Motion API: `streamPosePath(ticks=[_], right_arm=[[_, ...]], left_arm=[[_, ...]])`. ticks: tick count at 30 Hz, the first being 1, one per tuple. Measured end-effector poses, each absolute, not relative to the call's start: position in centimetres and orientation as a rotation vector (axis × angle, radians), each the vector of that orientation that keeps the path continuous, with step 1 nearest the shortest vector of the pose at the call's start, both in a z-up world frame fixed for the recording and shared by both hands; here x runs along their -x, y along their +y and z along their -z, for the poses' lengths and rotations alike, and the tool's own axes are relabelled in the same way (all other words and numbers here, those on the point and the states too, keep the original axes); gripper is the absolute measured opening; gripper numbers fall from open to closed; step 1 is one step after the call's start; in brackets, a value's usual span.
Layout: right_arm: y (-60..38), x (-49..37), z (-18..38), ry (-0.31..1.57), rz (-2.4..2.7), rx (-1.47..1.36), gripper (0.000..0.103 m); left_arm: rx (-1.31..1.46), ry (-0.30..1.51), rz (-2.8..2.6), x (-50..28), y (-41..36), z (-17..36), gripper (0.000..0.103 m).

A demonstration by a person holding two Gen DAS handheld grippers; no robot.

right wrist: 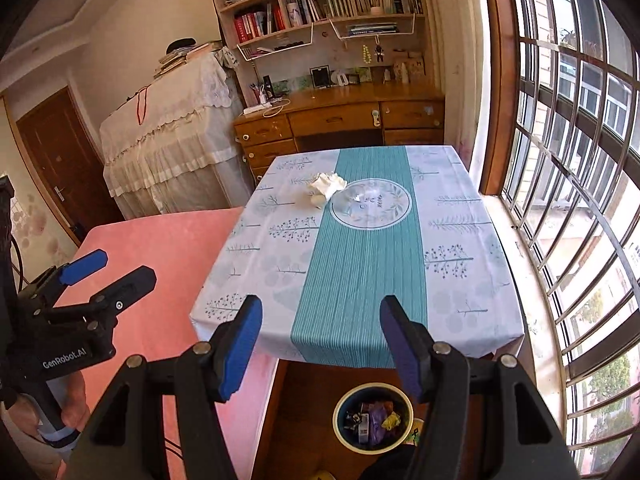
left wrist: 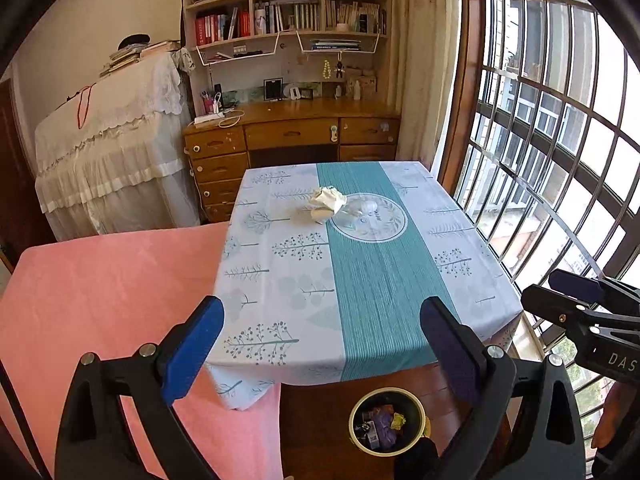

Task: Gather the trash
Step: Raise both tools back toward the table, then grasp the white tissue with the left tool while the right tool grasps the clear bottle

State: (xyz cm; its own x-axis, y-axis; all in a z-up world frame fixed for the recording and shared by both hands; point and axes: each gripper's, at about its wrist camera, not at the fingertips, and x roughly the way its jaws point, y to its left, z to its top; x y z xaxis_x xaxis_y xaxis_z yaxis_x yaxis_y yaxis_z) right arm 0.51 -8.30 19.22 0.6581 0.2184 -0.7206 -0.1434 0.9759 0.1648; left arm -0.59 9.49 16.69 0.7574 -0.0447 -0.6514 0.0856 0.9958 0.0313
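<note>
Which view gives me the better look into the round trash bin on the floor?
The right wrist view: the round dark-rimmed trash bin shows its whole opening between the jaws, wrappers inside. In the left wrist view the bin is lower in frame, its near edge cut off by something dark.

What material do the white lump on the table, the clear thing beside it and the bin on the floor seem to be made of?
White lump: most likely crumpled paper or tissue, matte, with sharp creases and folds.
Clear thing: probably thin plastic film or wrap; it is see-through and glints, but its shape is hard to read.
Bin: seemingly plastic, with a smooth pale rim and dark inside; metal cannot be ruled out.
</note>
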Motion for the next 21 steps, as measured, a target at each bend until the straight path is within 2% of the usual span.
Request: streamPosePath(ticks=[12,21], right_arm=[[-7.2,-5.8,-18.6,0.839,-0.266,-0.092,0.062],[-8.7,-13.6,-15.6,0.844,-0.285,-0.178,0.062]], left_arm=[[-0.102,0.687,0.036,-4.0,9.9,-18.1,0.098],[-0.056,0.764,-0.036,-12.3,10.4,-15.6,0.097]])
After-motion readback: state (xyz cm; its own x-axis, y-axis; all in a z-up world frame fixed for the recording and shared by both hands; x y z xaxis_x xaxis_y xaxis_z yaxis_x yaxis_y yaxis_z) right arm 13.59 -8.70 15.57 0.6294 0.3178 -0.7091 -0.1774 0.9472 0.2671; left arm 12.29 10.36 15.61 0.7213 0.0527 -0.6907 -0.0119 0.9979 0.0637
